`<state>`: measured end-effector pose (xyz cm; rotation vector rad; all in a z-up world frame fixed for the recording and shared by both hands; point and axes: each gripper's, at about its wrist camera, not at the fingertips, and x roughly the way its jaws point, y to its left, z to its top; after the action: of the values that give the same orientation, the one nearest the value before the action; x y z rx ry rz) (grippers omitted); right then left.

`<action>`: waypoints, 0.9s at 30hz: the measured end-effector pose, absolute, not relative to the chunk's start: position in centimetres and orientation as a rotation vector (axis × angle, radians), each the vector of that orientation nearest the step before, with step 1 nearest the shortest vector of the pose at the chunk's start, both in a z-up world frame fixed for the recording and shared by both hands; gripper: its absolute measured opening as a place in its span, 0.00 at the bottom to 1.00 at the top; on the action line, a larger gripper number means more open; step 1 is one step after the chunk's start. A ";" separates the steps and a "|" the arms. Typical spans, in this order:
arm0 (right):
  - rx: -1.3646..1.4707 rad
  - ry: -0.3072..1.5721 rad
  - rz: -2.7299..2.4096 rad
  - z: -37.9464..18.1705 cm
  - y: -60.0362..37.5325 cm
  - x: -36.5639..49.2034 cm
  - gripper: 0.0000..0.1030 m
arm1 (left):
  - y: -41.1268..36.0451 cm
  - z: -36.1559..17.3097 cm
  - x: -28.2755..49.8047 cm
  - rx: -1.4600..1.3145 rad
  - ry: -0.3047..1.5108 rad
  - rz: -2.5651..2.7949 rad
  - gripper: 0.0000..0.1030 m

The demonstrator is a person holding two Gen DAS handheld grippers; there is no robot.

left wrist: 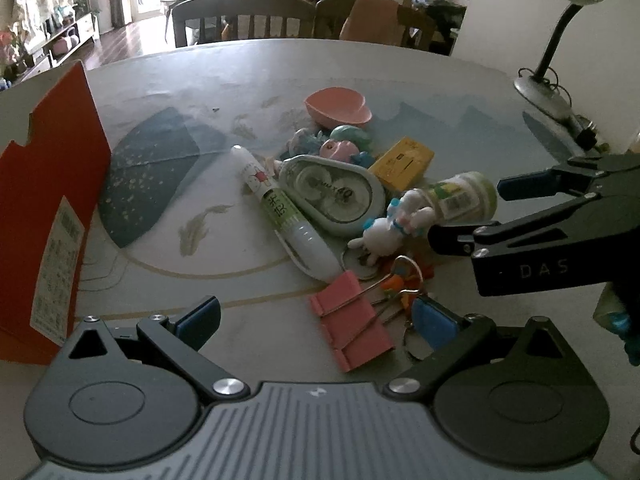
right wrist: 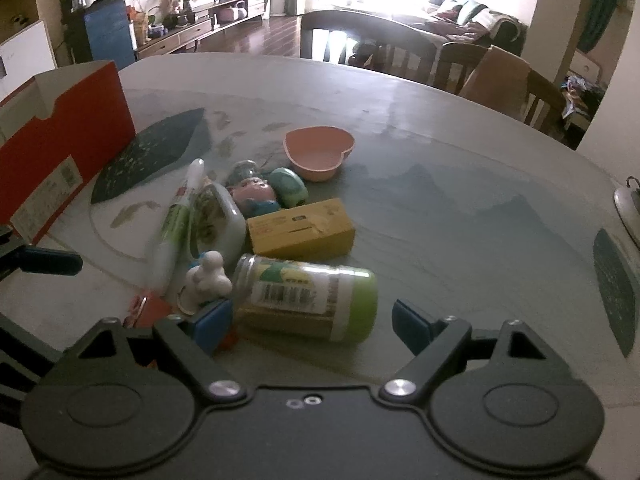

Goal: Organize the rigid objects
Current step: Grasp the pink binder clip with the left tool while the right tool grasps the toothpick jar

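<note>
From the left wrist camera, the left gripper (left wrist: 316, 318) hangs with jaws spread wide over a pink metal binder clip (left wrist: 352, 326), which lies between its blue pads untouched. Just beyond the clip lie a white correction pen (left wrist: 286, 216) and a pale green oval tape dispenser (left wrist: 334, 194), with a pink heart-shaped bowl (left wrist: 338, 106) farther off and a red cardboard box (left wrist: 48, 208) standing to the clip's left. From the right wrist camera, the right gripper (right wrist: 312, 326) is open around a green-lidded plastic jar (right wrist: 308, 300) lying on its side; the pads do not press it. A yellow box (right wrist: 302, 228) lies just behind the jar.
</note>
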<state>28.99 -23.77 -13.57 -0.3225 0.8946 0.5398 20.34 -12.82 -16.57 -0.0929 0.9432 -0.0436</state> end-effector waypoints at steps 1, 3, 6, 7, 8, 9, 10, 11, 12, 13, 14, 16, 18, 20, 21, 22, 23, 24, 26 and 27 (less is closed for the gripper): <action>-0.324 0.896 0.543 -13.6 -23.7 29.0 0.84 | -12.9 -16.7 20.4 -0.093 0.943 -0.044 0.99; -0.329 0.898 0.544 -13.8 -23.5 29.0 0.84 | -13.0 -16.8 20.4 -0.096 0.945 -0.048 0.99; -0.333 0.900 0.546 -14.0 -23.2 29.0 0.84 | -13.2 -16.9 20.4 -0.104 0.950 -0.061 0.87; -0.336 0.898 0.544 -14.0 -23.1 29.0 0.84 | -13.3 -16.9 20.5 -0.103 0.954 -0.065 0.80; -0.335 0.898 0.543 -14.1 -23.1 29.0 0.84 | -13.4 -17.0 20.5 -0.101 0.958 -0.067 0.76; -0.333 0.899 0.542 -14.1 -23.2 29.0 0.83 | -13.5 -17.0 20.5 -0.102 0.961 -0.069 0.74; -0.331 0.901 0.538 -14.1 -23.2 29.1 0.81 | -13.5 -17.1 20.5 -0.105 0.963 -0.070 0.71; -0.328 0.903 0.536 -14.1 -23.2 29.1 0.81 | -13.6 -17.1 20.5 -0.111 0.965 -0.072 0.67; -0.323 0.905 0.538 -14.1 -23.3 29.2 0.81 | -13.6 -17.1 20.4 -0.117 0.966 -0.074 0.65; -0.322 0.906 0.540 -14.0 -23.3 29.2 0.81 | -13.6 -17.0 20.5 -0.118 0.966 -0.074 0.63; -0.323 0.905 0.540 -14.1 -23.3 29.2 0.81 | -13.7 -17.0 20.5 -0.118 0.966 -0.075 0.61; -0.323 0.905 0.538 -14.1 -23.3 29.1 0.81 | -13.8 -17.1 20.5 -0.108 0.969 -0.072 0.60; -0.313 0.905 0.532 -14.0 -23.5 29.1 0.80 | -14.3 -17.0 20.5 -0.073 0.973 -0.062 0.52; -0.304 0.904 0.527 -14.0 -23.6 29.0 0.80 | -14.4 -16.9 20.5 -0.083 0.975 -0.080 0.40; -0.299 0.905 0.524 -14.0 -23.7 29.0 0.80 | -14.4 -16.9 20.5 -0.083 0.977 -0.083 0.40; -0.292 0.906 0.522 -13.9 -23.8 29.0 0.80 | -14.5 -16.9 20.6 -0.079 0.980 -0.083 0.39; -0.289 0.907 0.518 -13.9 -23.9 29.0 0.80 | -14.5 -16.8 20.6 -0.078 0.982 -0.082 0.39; -0.284 0.909 0.514 -13.9 -24.0 28.9 0.80 | -14.5 -16.8 20.6 -0.080 0.983 -0.082 0.39; -0.271 0.914 0.504 -13.8 -24.4 28.8 0.80 | -14.5 -16.8 20.5 -0.076 0.976 -0.074 0.35; -0.264 0.917 0.499 -13.8 -24.6 28.7 0.80 | -14.5 -16.7 20.5 -0.076 0.974 -0.066 0.33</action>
<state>28.72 -24.62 -13.80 -0.2641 0.9168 0.4986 20.52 -14.46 -16.71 -0.0761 0.9745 -0.0663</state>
